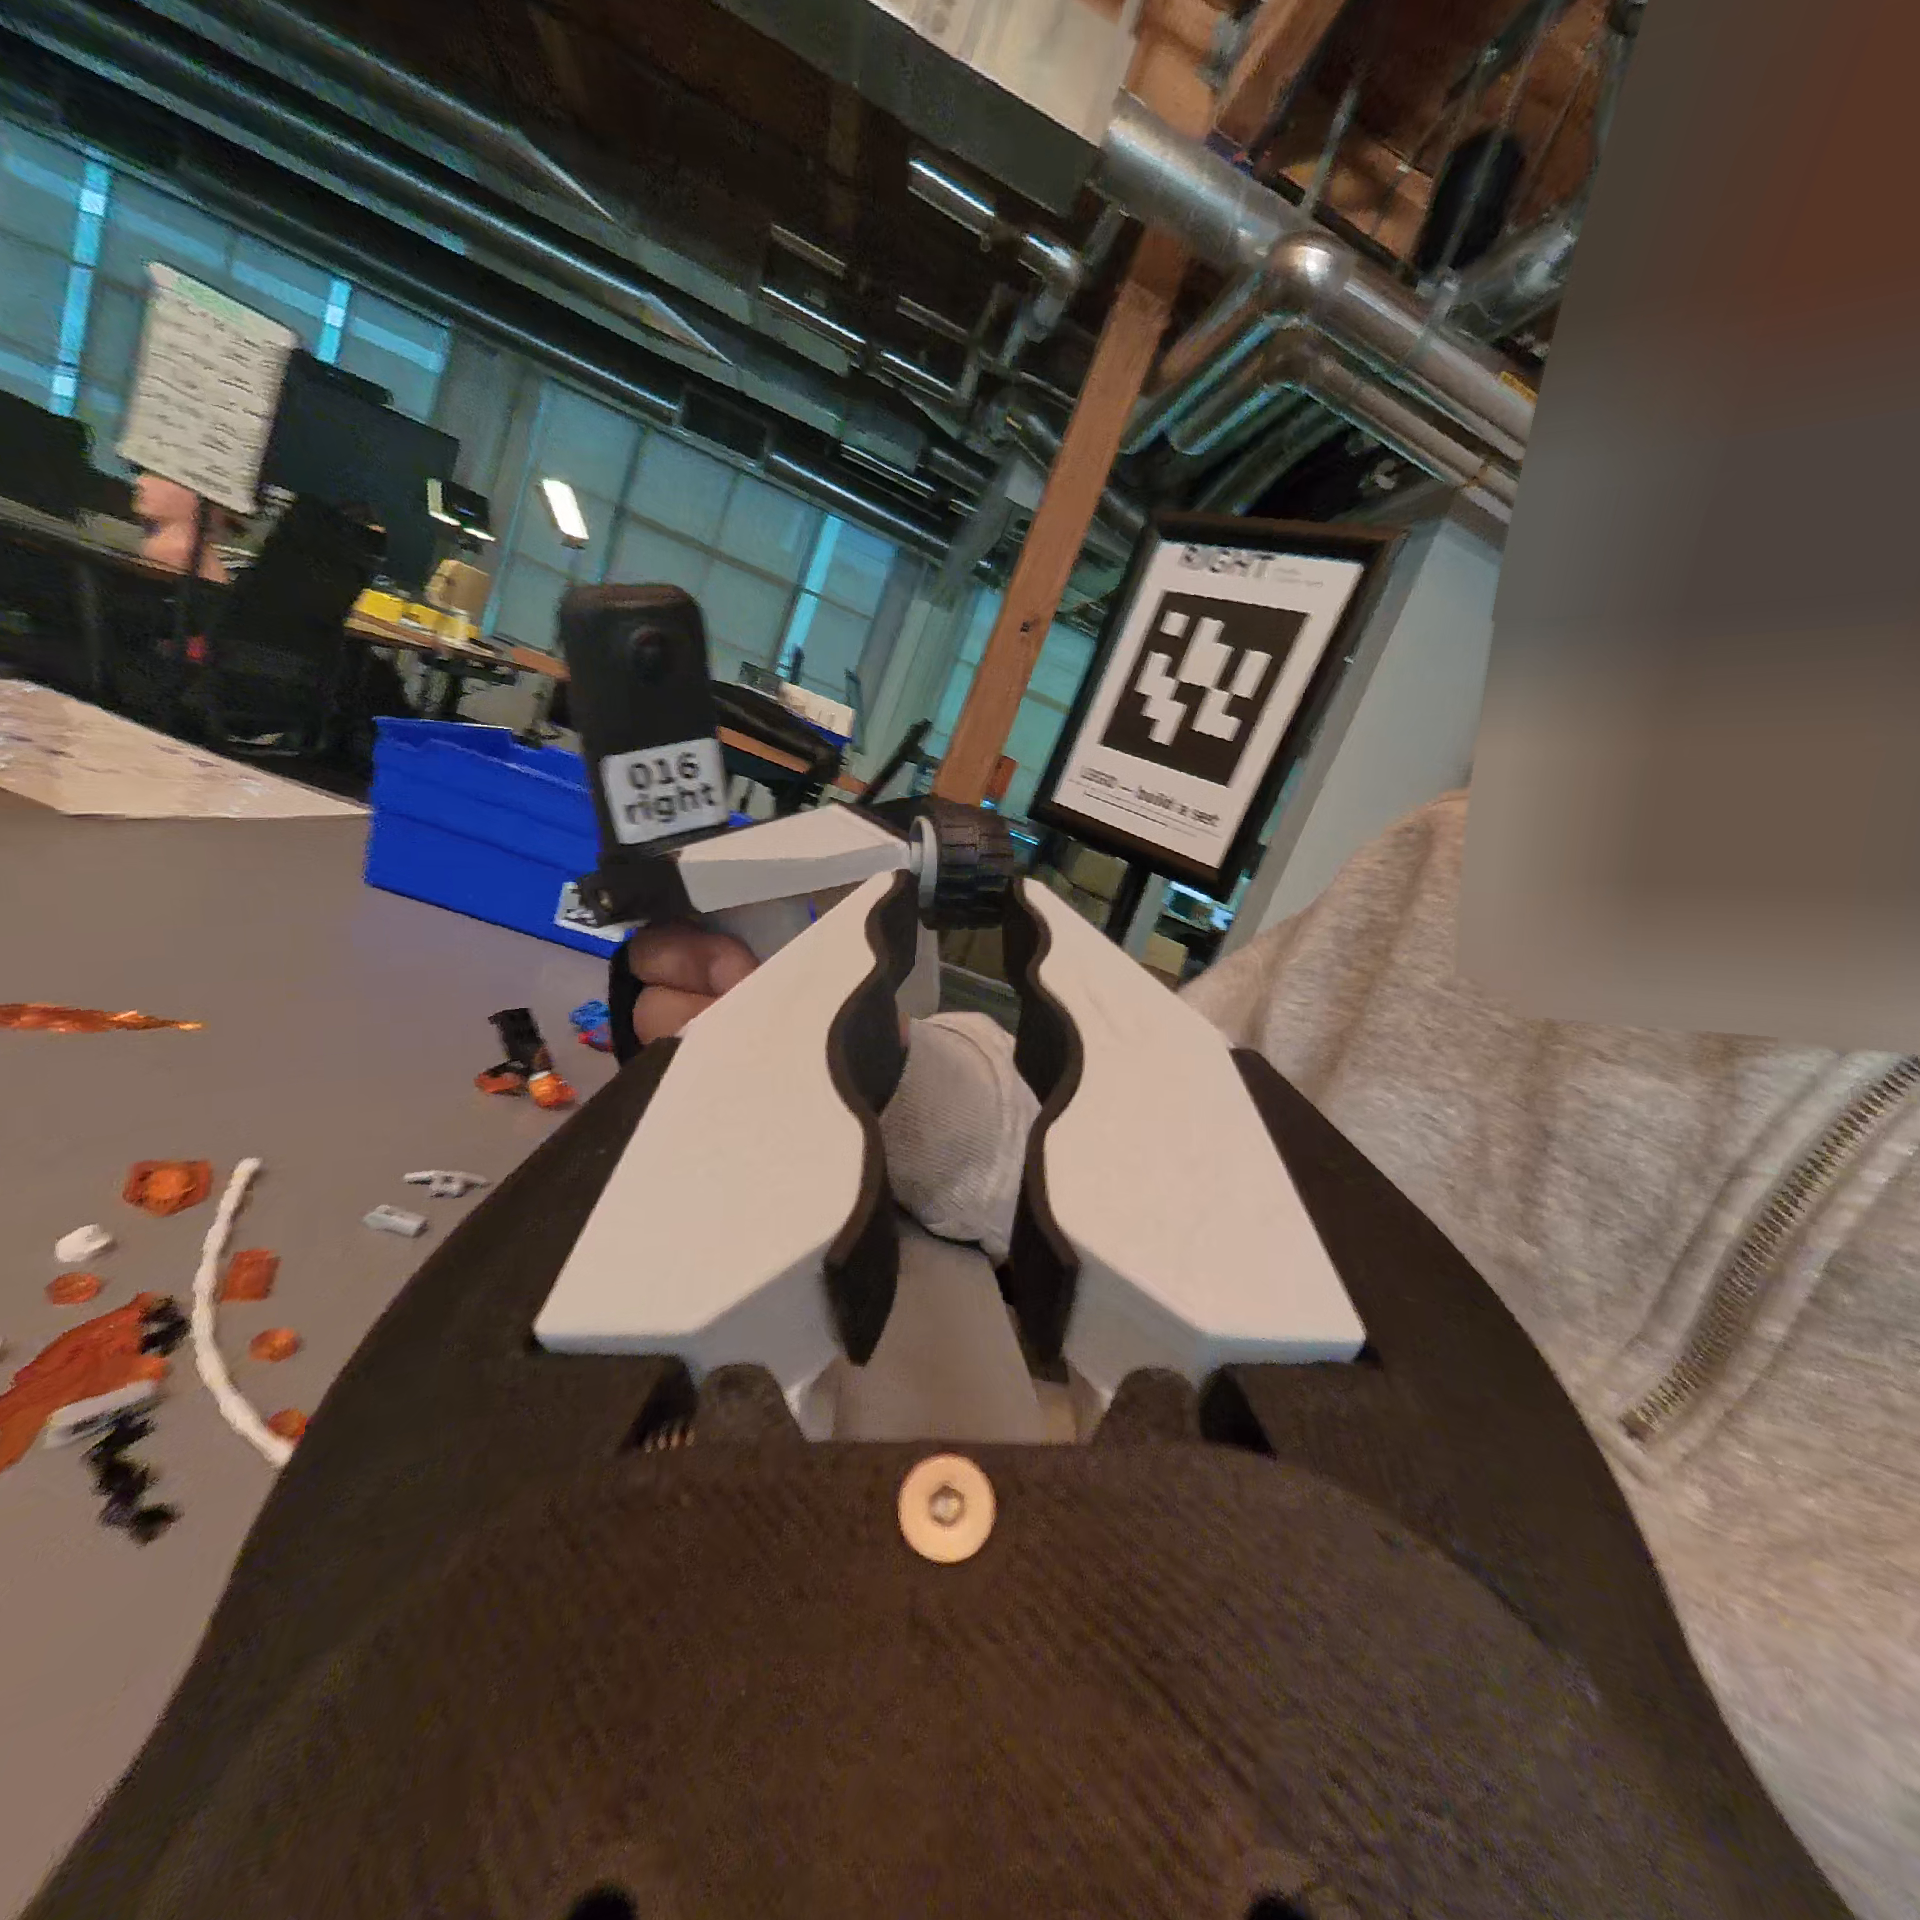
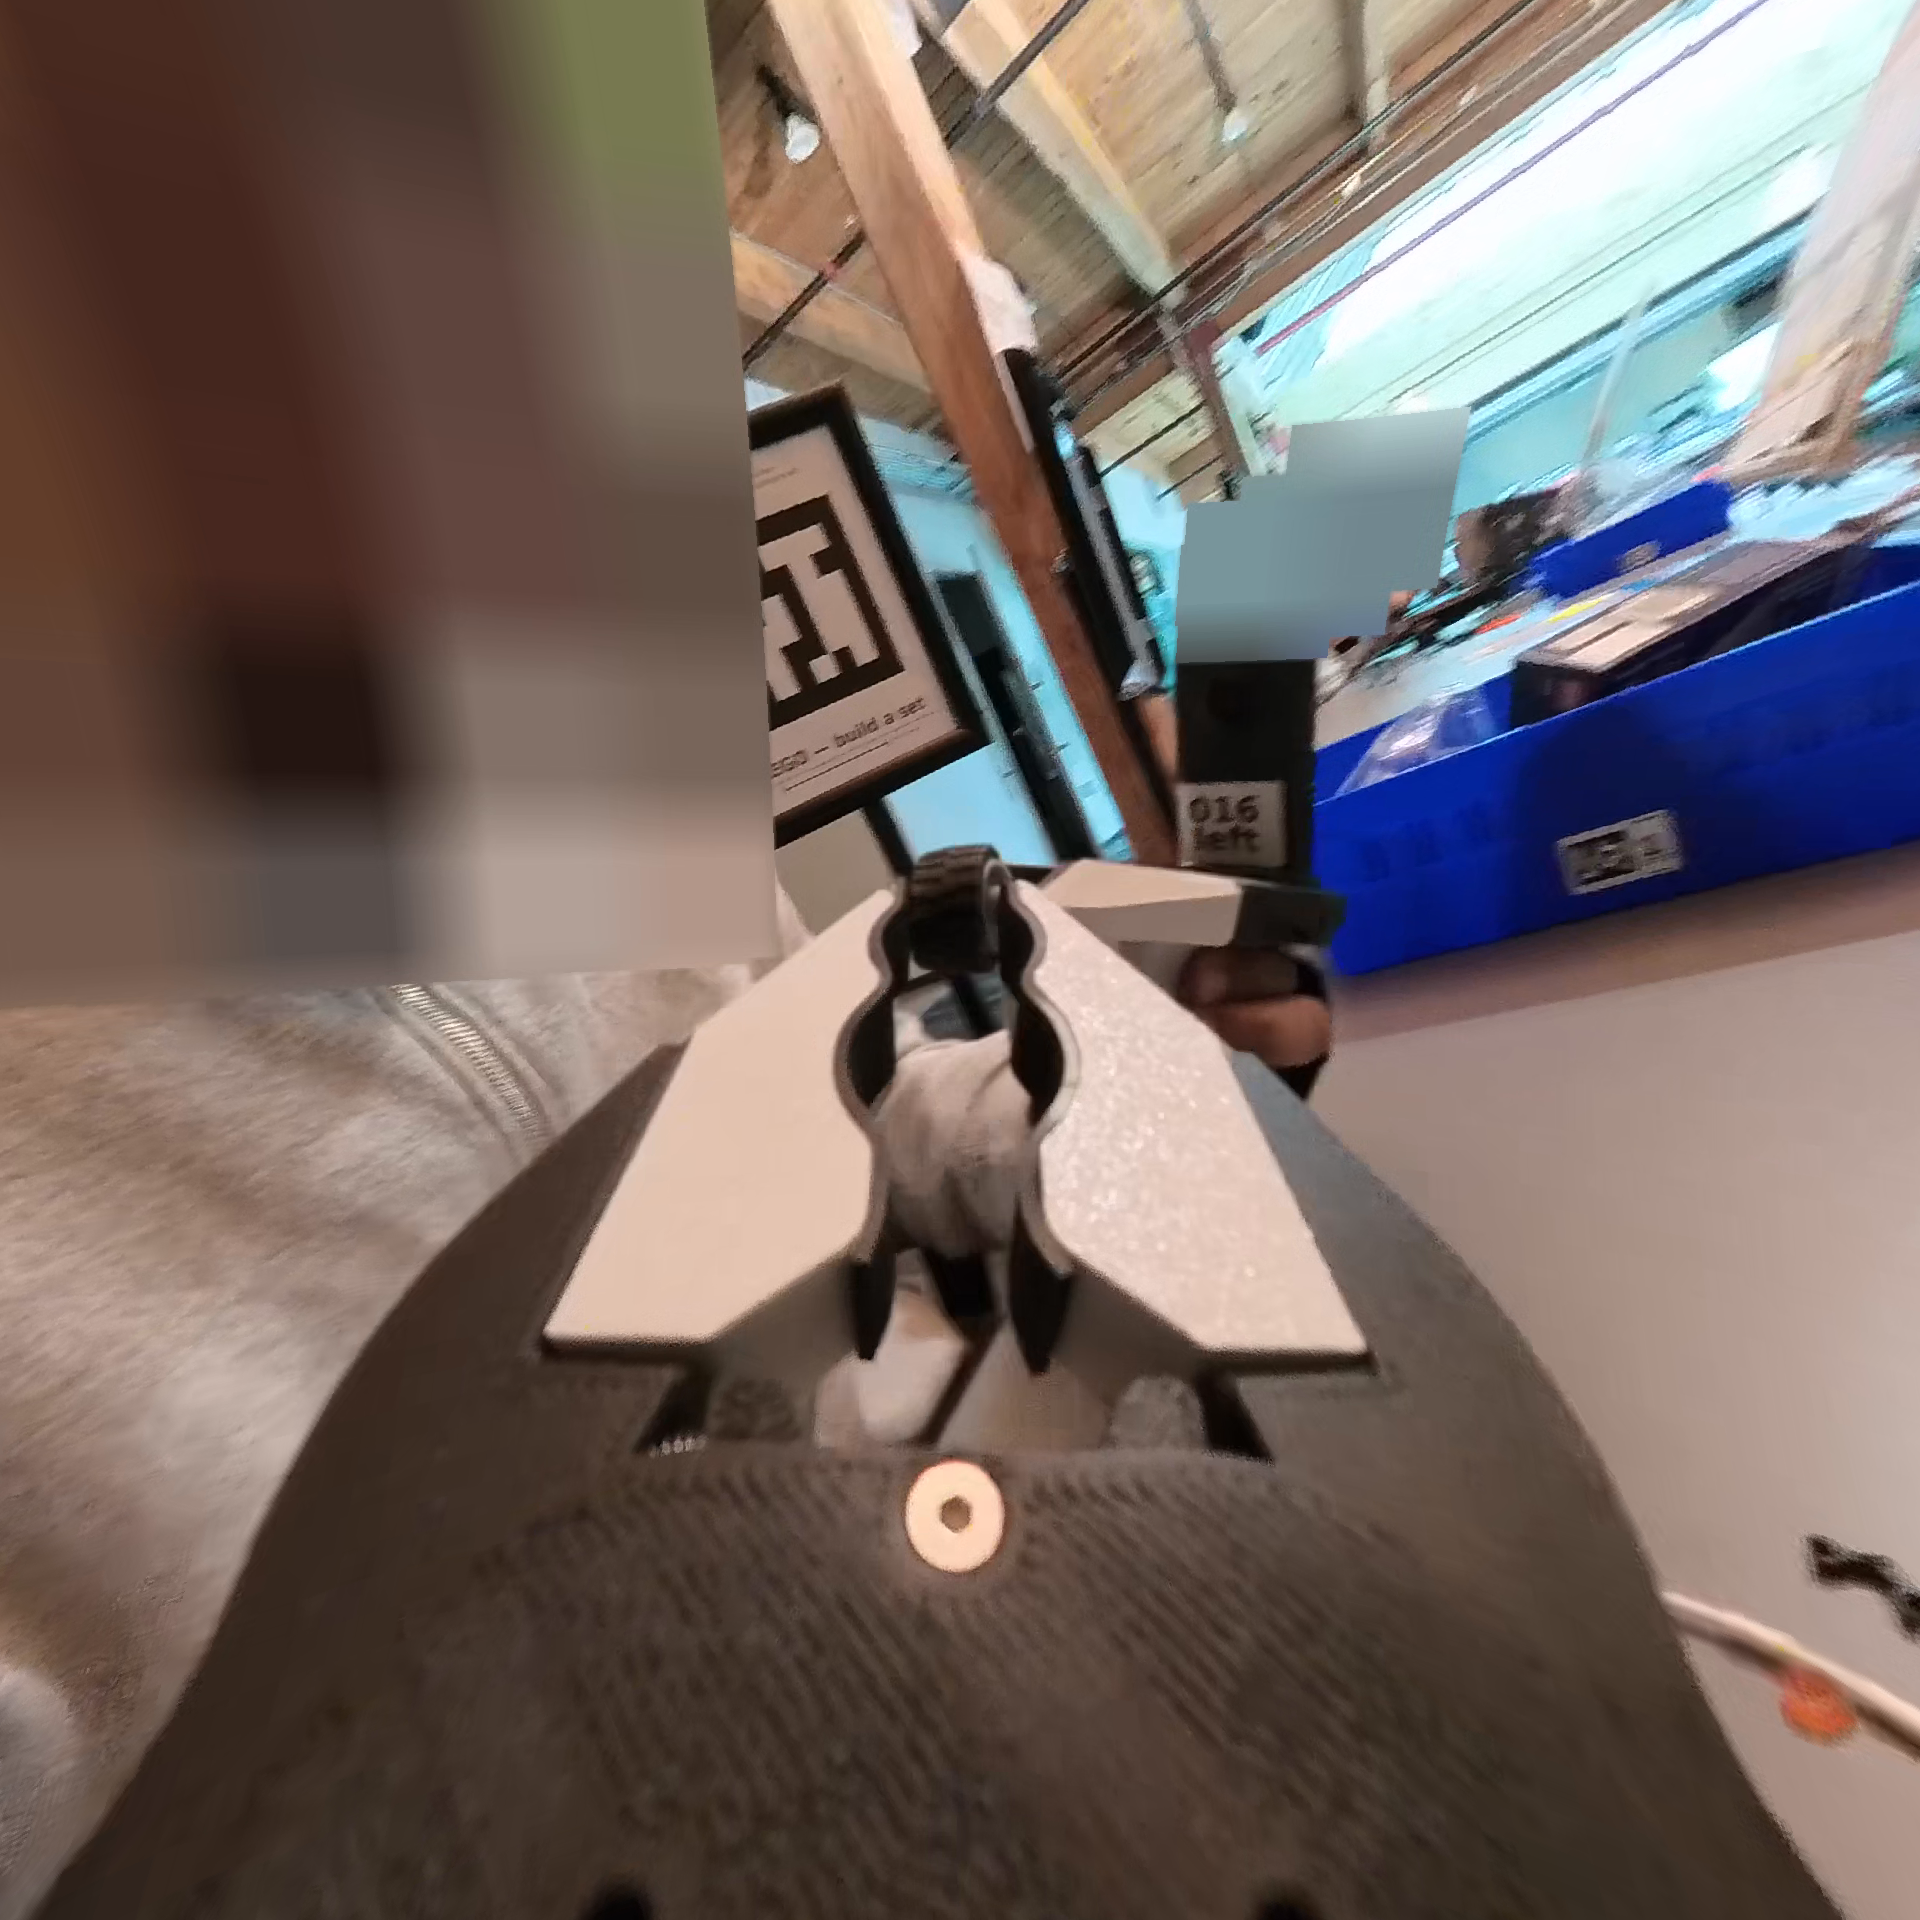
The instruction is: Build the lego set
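A small black wheel [image 1: 971,862] with a light grey hub [image 1: 924,857] is held up in the air, well above the grey table [image 1: 312,935]. My left gripper [image 1: 958,883] has its jaws close together, with the wheel between the fingertips. My right gripper [image 1: 896,847] comes in from the left, and its tip meets the hub side of the wheel. In the right wrist view the wheel [image 2: 948,920] sits between the tips of my right gripper [image 2: 951,899]. There my left gripper [image 2: 1070,894] reaches it from the right.
Loose orange, black and white pieces [image 1: 114,1351] and a white flexible tube [image 1: 213,1299] lie on the table at the left. A blue bin [image 1: 468,810] [image 2: 1662,790] stands farther back. A framed marker sign [image 1: 1195,707] and a person's grey zip top [image 1: 1558,1299] are close by. My two grippers' fingertips are within a few centimetres of each other.
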A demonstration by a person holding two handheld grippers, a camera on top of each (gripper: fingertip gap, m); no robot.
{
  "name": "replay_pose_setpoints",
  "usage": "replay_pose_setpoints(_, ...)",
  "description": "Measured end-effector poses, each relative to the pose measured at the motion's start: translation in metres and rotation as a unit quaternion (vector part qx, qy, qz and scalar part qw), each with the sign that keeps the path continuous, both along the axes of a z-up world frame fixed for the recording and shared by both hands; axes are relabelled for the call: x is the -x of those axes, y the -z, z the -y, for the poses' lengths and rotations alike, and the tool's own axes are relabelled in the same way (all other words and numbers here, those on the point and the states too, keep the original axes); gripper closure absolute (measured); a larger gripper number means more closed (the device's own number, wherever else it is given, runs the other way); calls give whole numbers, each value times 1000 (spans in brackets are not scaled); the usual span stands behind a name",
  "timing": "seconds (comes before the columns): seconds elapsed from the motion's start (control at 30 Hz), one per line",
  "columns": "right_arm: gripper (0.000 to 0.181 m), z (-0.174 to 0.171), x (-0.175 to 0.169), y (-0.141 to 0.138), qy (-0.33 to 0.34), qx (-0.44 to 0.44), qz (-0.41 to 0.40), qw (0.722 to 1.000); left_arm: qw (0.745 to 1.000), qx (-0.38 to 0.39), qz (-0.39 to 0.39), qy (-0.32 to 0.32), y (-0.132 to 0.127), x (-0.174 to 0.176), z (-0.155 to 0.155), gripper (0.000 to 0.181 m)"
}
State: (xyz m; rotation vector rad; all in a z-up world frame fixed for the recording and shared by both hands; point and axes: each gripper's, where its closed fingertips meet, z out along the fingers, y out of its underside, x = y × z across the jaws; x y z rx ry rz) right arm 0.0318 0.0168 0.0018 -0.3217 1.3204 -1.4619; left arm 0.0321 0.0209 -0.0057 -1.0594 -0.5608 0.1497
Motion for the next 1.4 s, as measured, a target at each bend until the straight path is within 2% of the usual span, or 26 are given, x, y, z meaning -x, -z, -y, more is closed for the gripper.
replay_pose_setpoints(0.07, 165, 9, 4, 1, 50, 14, -17, 998, 1000, -16, 9, -13, 0, 4, 9, 167)
replay_pose_setpoints(0.17, 140, 19, 13, 3, 136, 32, -68, 988, 997, -58, 41, -25, 3, 12, 25, 167)
replay_pose_setpoints(0.23, 136, 23, 20, 4, 201, 55, -120, 971, 995, -71, 65, -32, 8, 18, 31, 166)
replay_pose_setpoints(0.3, 130, 24, 24, 4, 264, 89, -192, 941, 992, -84, 85, -30, 13, 21, 34, 165)
replay_pose_setpoints(0.37, 129, 24, 24, 6, 330, 133, -291, 888, 988, -99, 112, -33, 19, 27, 40, 165)
replay_pose_setpoints(0.4, 129, 25, 25, 9, 362, 153, -350, 850, 986, -112, 122, -29, 21, 28, 42, 165)
replay_pose_setpoints(0.5, 136, 30, 27, 24, 435, 201, -520, 707, 978, -138, 154, -17, 28, 33, 46, 165)
replay_pose_setpoints(0.57, 140, 35, 24, 34, 448, 226, -598, 625, 975, -135, 174, -10, 35, 36, 44, 165)
replay_pose_setpoints(0.67, 143, 45, 26, 51, 444, 217, -670, 554, 975, -124, 186, 0, 39, 36, 37, 165)
replay_pose_setpoints(0.73, 156, 47, 32, 52, 455, 210, -691, 521, 974, -117, 196, -4, 43, 38, 37, 164)
replay_pose_setpoints(0.77, 158, 46, 33, 51, 458, 212, -692, 517, 973, -121, 196, -1, 43, 38, 37, 165)
replay_pose_setpoints(0.83, 161, 44, 32, 48, 455, 200, -675, 545, 973, -129, 191, 5, 40, 36, 38, 164)
replay_pose_setpoints(0.9, 163, 43, 32, 45, 451, 180, -641, 594, 976, -129, 175, 5, 36, 35, 38, 163)
replay_pose_setpoints(1.03, 164, 39, 26, 37, 405, 129, -508, 749, 983, -123, 129, -48, 25, 37, 47, 137)
replay_pose_setpoints(1.1, 164, 35, 21, 30, 366, 108, -424, 821, 986, -116, 115, -45, 21, 34, 45, 137)
replay_pose_setpoints(1.17, 164, 32, 17, 27, 317, 88, -349, 878, 988, -111, 107, -33, 19, 31, 40, 138)
replay_pose_setpoints(1.27, 164, 29, 11, 27, 242, 48, -260, 933, 992, -100, 78, -11, 10, 23, 30, 140)
replay_pose_setpoints(1.4, 165, 22, 5, 16, 159, 20, -150, 976, 997, -68, 44, 6, 4, 12, 16, 147)
